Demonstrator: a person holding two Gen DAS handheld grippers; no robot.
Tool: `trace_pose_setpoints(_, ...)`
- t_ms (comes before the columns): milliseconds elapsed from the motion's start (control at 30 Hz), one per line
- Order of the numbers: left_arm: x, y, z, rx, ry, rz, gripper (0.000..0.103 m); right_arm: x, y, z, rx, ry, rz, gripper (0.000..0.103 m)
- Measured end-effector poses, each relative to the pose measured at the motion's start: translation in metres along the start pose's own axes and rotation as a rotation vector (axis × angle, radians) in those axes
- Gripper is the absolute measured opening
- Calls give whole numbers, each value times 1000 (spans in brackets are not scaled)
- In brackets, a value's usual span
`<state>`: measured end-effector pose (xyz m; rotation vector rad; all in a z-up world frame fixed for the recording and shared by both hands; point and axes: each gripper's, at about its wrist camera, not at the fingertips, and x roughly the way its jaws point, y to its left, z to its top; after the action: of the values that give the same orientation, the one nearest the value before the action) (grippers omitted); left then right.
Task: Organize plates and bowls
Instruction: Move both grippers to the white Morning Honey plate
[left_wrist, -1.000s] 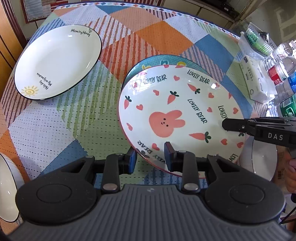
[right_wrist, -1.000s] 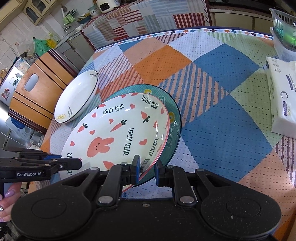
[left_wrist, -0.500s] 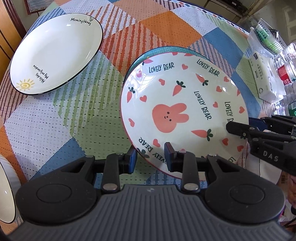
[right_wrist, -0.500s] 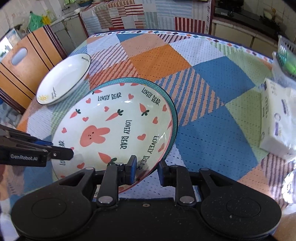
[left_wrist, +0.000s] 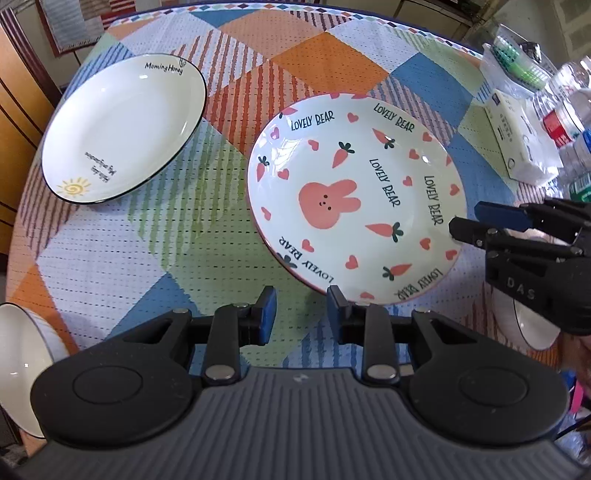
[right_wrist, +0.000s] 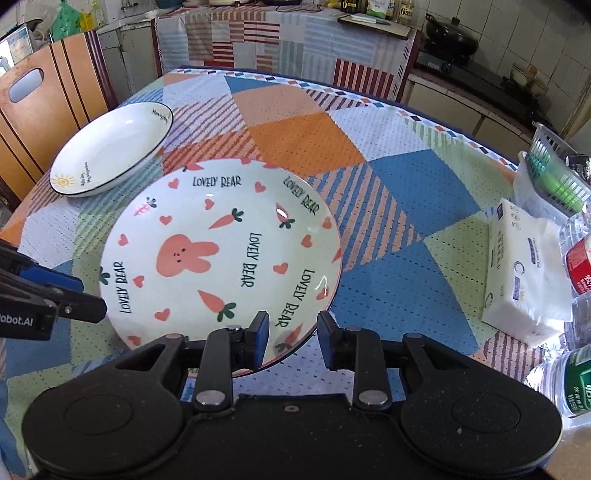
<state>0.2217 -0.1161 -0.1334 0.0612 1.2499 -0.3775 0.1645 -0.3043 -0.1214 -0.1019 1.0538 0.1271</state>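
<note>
Bunny plate (left_wrist: 354, 199), the one printed "LOVELY BEAR" with carrots and hearts, lay flat near the middle of the patchwork tablecloth (left_wrist: 325, 62). A thin darker rim showed under its near-left edge; whether that belonged to a second dish beneath could not be made out.

Left gripper (left_wrist: 301, 310) hovered at the plate's near edge. Its jaws stood apart with only cloth between them, the right finger just beside the rim, nothing held.

Right gripper (right_wrist: 291, 334) sat over the plate's opposite edge. Its jaws were opening; the rim lay below the gap, and the pads did not press on it.

White plate (left_wrist: 122, 127) with black rim and a small sun motif rested to the left of the bunny plate, apart from it. A white bowl (left_wrist: 22, 365) stood at the table's near-left edge, cut off by the frame. Another white dish (left_wrist: 532, 328) sat partly hidden behind the right gripper's body.

Tissue pack (right_wrist: 524, 273) and water bottles (right_wrist: 576, 266) were grouped along the right side of the table, well apart from the plates.
</note>
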Motion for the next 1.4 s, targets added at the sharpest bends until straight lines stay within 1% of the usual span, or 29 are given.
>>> trace_pose_setpoints(167,-27,4,-7,37,-21,-3,29,-34,11,1,0,-22,46,34)
trace_pose_setpoints(333,-57,12,-16,73,-49,5,29,-68,26,3,-19,-47,95,46)
trace_pose_setpoints(433,-75,17,-22,98,-64,8,29,-89,37,3,-53,-67,130,49)
trace_pose_setpoints(533,-93,21,-30,127,-85,34,29,-109,48,5,-70,-90,163,56)
trace_pose_setpoints(733,-124,33,-44,160,-113,50,30,-141,74,9,-137,-120,130,68)
trace_pose_setpoints(767,-129,35,-45,162,-121,45,33,-144,78,10,-142,-120,128,70)
trace_pose_setpoints(833,-139,41,-47,162,-139,37,34,-149,85,12,-149,-124,129,74)
trace_pose_setpoints(900,-149,47,-49,158,-157,44,39,-150,92,14,-158,-118,124,75)
trace_pose_setpoints(1000,-161,57,-49,155,-175,54,41,-150,103,18,-172,-109,109,75)
trace_pose_setpoints(1033,-165,61,-48,154,-177,60,42,-151,107,20,-182,-104,116,75)
trace_pose_setpoints(1100,-172,70,-46,150,-180,71,51,-155,115,22,-205,-105,134,75)
trace_pose_setpoints(1233,-185,86,-42,162,-203,87,58,-163,131,32,-239,-105,151,75)
trace_pose_setpoints(1267,-187,90,-41,162,-208,90,61,-165,134,36,-245,-106,156,75)
trace_pose_setpoints(1400,-188,109,-33,172,-215,92,65,-161,138,53,-237,-126,185,75)
